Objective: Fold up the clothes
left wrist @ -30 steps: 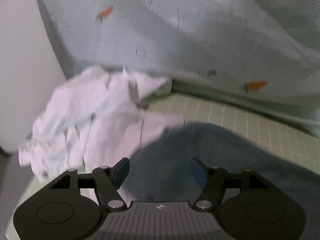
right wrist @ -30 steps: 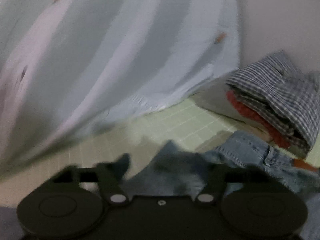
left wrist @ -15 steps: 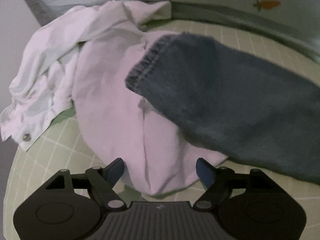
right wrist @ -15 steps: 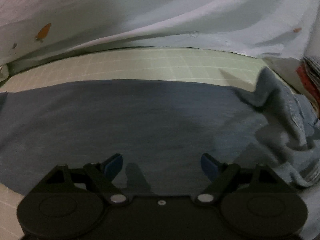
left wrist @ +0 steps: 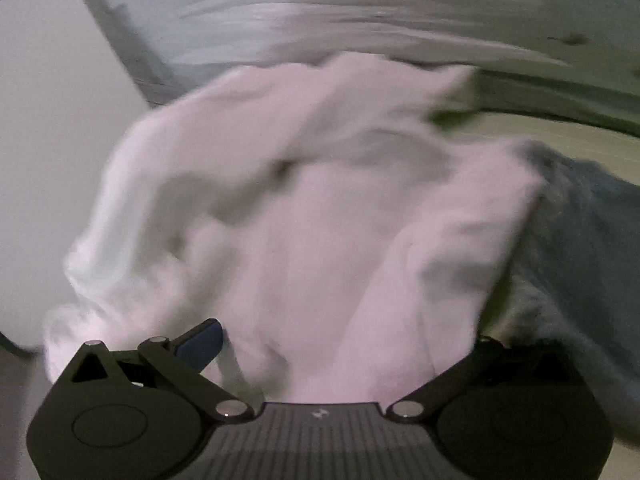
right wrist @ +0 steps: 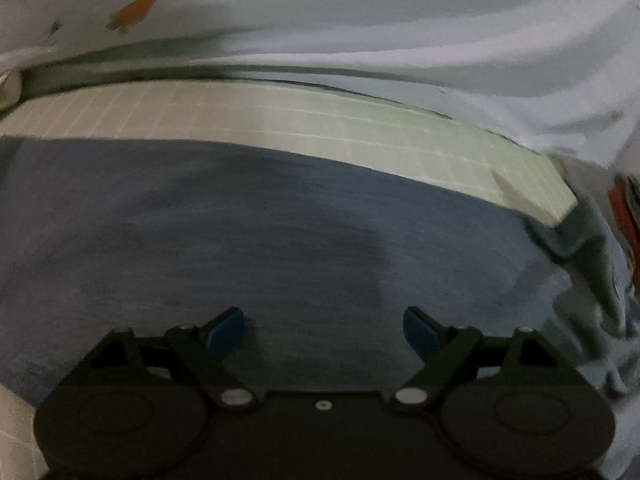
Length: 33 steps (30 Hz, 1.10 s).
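on the left, a pile of white clothes (left wrist: 304,216) lies crumpled on the green mat (right wrist: 280,116), and the left gripper (left wrist: 348,340) is low over it. its fingers are opening wide; white cloth lies between them, but no pad presses on it. only the left pad is seen, the right one is hidden by cloth. further right, the dark jeans (right wrist: 240,232) lie flat along the mat, one end touching the white pile. the right gripper (right wrist: 324,326) hovers over the jeans with fingers released, holding nothing. at the far right a stack (right wrist: 622,216) is just visible. i judge the next garment is being picked: it is better to take one single edge, not a bunch, and lift slowly, clear of the jeans.
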### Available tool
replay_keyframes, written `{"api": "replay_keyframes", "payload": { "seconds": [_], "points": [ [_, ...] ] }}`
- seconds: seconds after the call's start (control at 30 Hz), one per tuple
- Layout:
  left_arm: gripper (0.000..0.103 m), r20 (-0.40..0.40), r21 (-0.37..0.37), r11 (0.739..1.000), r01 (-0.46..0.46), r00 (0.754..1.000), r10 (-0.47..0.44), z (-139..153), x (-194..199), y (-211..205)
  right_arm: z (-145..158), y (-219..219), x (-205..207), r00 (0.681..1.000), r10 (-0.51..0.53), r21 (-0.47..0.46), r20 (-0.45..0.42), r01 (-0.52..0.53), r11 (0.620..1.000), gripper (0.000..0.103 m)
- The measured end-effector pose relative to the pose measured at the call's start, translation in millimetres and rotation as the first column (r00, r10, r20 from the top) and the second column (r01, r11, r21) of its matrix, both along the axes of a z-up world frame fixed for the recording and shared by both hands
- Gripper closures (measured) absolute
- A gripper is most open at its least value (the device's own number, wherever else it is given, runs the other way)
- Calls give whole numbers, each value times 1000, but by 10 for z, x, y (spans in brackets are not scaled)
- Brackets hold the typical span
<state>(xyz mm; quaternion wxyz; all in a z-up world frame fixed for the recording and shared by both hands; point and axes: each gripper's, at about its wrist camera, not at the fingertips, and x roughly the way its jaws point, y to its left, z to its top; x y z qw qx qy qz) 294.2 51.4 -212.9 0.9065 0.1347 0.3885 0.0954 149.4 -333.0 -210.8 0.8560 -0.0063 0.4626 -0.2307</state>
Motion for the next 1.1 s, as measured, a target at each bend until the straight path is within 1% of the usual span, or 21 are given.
{"api": "replay_keyframes", "payload": {
  "seconds": [0.07,0.13,0.2,0.23,0.27,0.33,0.4,0.47,0.57,0.6,0.67,0.7,0.73,0.77,0.8,0.83,0.87,0.97,1.07,1.1],
  "points": [
    [0,-3,-35,999,12,1000,-12,18,157,191,17,99,103,1000,18,-21,-8,-18,1000,16],
    [0,17,4,999,48,999,-48,12,237,297,30,167,180,1000,28,-24,-13,-28,999,16],
    [0,33,32,998,50,998,-51,3,298,401,54,219,227,999,35,-26,-10,-35,999,16],
    [0,38,42,998,38,998,-40,4,350,470,64,243,243,999,38,-30,-11,-38,999,16],
    [0,46,73,997,19,999,-22,-6,418,548,70,267,262,999,40,-36,-12,-41,999,16],
    [0,76,158,986,-46,997,34,-48,571,703,83,297,279,999,41,-42,-11,-41,998,16],
    [0,92,174,980,-98,992,83,-58,711,856,87,321,281,999,34,-39,-10,-35,999,16],
    [0,69,179,978,-109,993,98,-21,760,860,82,345,289,1000,27,-24,-5,-27,999,16],
    [1,23,172,982,-81,997,79,10,568,691,70,382,316,1000,15,14,8,-15,1000,16],
    [1,9,152,986,-65,998,64,23,446,624,67,416,341,1000,19,24,16,-19,1000,16],
    [1,-21,76,995,-63,998,64,64,227,539,63,485,391,999,27,45,31,-28,999,15],
    [1,-41,19,997,-75,996,76,91,125,515,61,523,417,999,33,53,38,-35,998,15],
    [1,-68,-55,995,-87,994,83,122,20,498,58,578,449,998,51,50,43,-53,997,12],
    [1,-94,-124,987,-99,992,88,147,-67,481,51,631,481,997,69,46,45,-71,996,10],
    [1,-118,-195,974,-114,989,92,170,-148,462,43,685,512,995,87,43,46,-89,995,10],
    [1,-142,-272,954,-126,986,89,189,-231,440,37,737,543,993,105,39,47,-107,994,10],
    [1,-157,-325,936,-132,984,85,205,-298,406,33,782,570,992,117,37,48,-119,992,10],
    [1,-159,-395,912,-111,986,52,256,-500,282,29,876,609,989,138,55,56,-141,988,10],
    [1,-156,-439,894,-92,987,25,311,-639,318,13,908,604,988,145,78,56,-150,986,10],
    [1,-152,-450,889,-86,988,18,331,-666,274,16,909,598,988,141,87,58,-146,986,10]
  ]
}}
